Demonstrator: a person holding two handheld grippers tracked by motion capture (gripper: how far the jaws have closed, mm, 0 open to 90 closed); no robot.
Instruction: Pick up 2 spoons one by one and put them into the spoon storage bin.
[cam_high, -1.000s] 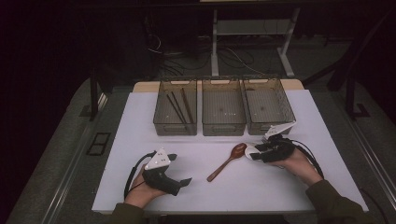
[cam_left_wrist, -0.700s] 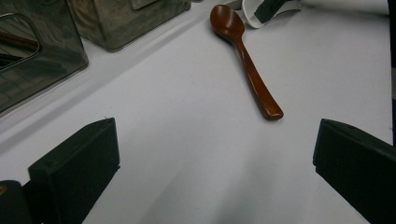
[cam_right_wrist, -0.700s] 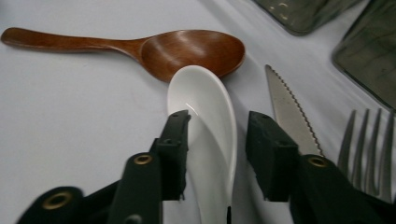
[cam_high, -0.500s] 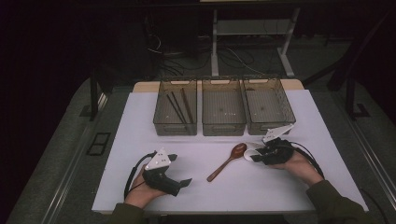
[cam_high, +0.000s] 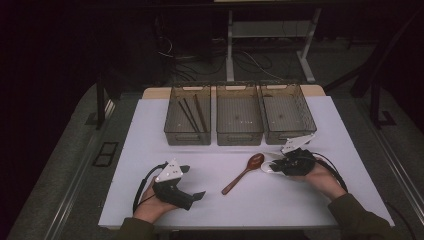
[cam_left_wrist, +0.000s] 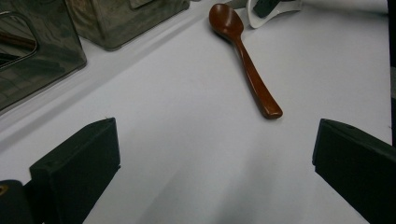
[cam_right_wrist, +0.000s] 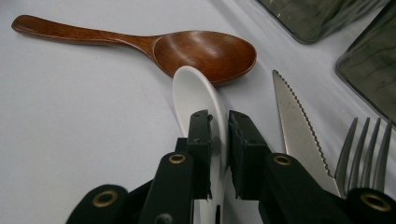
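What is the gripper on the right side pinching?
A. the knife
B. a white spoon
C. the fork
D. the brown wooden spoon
B: in the right gripper view, the right gripper has its two black jaws closed on the thin white spoon, while the brown wooden spoon, the knife and the fork lie free on the table beside it.

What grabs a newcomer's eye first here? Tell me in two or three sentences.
The right claw, at the table's right, has just been closing on a white ceramic spoon. Touching its tip lies a brown wooden spoon, mid-table. Behind stand three clear plastic bins in a row, the leftmost holding dark chopsticks.
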